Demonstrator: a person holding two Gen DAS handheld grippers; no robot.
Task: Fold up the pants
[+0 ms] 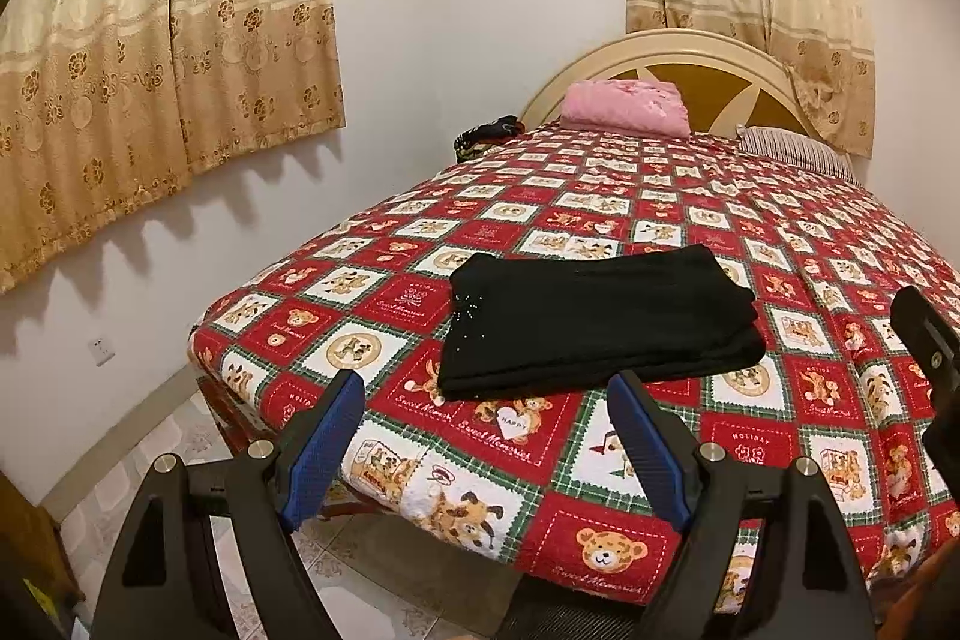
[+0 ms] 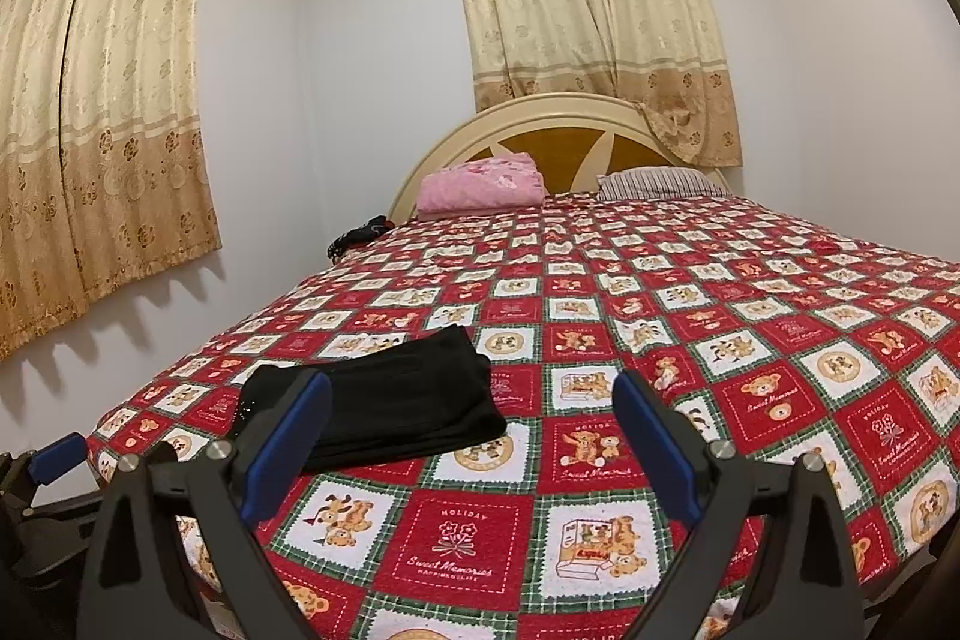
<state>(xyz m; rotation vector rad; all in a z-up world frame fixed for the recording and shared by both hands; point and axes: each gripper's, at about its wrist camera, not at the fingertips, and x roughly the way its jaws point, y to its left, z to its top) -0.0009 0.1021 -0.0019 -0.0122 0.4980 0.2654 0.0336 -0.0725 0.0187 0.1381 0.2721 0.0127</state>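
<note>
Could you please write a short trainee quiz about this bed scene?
1. True or false: the pants lie folded on the bedspread.
2. What holds the pants now? A) left tool B) right tool C) neither
3. What colour is the bundle by the headboard?

Key: 1 true; 2 C, both tools stand open and clear of the pants; 3 pink.
</note>
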